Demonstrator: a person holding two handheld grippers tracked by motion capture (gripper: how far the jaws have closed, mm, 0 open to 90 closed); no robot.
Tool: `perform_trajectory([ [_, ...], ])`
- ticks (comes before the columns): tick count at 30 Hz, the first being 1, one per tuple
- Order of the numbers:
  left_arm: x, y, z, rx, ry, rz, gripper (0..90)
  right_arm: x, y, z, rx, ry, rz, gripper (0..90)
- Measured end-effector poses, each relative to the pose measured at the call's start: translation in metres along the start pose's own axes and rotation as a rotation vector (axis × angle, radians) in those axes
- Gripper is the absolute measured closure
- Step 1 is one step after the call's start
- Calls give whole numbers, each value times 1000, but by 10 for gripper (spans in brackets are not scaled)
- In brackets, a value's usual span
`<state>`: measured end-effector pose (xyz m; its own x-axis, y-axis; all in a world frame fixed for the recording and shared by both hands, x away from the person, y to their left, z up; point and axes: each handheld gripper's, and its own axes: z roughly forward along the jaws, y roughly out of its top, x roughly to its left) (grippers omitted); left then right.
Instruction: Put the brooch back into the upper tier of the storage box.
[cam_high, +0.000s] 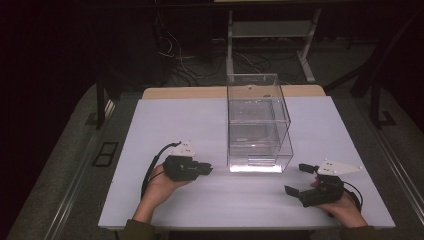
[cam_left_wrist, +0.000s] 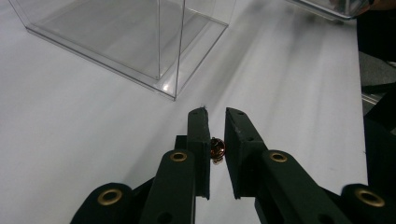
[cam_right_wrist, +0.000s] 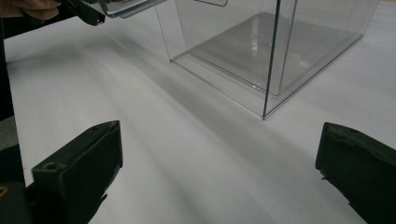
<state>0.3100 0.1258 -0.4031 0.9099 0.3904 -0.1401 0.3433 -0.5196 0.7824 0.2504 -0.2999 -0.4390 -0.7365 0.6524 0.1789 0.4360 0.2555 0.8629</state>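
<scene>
now the left hand-held gripper (cam_left_wrist: 215, 122), clamped on a small reddish bead (cam_left_wrist: 216, 149), sits just left of the clear box (cam_high: 257, 125); right hand-held gripper (cam_high: 300, 179) gapes wide.

Clear glossy plastic box (cam_high: 257, 125); matt white bench (cam_high: 175, 130); matt black hand-held gripper (cam_left_wrist: 215, 135) jaws, brass-coloured rivets; shiny reddish bead (cam_left_wrist: 216, 149).

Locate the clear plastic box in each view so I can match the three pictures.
High view: the clear plastic box stands at table centre, between and beyond the two grippers.
Left gripper view: upper left, its near corner just ahead of the jaws.
Right gripper view: upper centre and right, its corner edge upright.
Shared landmark: the white table surface under the box.
</scene>
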Motion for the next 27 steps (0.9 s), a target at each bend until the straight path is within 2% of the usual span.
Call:
perform_trajectory([
  [6,-1,3,-6,-6,-8,8,793,0,0,0,1,0,-1,6],
  [7,-2,3,-7,-12,-10,0,793,0,0,0,1,-1,0,6],
  [12,-3,7,-13,-18,-25,22,792,0,0,0,0,0,-1,6],
  [18,-5,10,-20,-39,-43,22,793,0,0,0,2,-2,-1,6],
  [27,-7,23,-31,-65,-58,38,791,-1,0,0,-2,-4,5,6],
])
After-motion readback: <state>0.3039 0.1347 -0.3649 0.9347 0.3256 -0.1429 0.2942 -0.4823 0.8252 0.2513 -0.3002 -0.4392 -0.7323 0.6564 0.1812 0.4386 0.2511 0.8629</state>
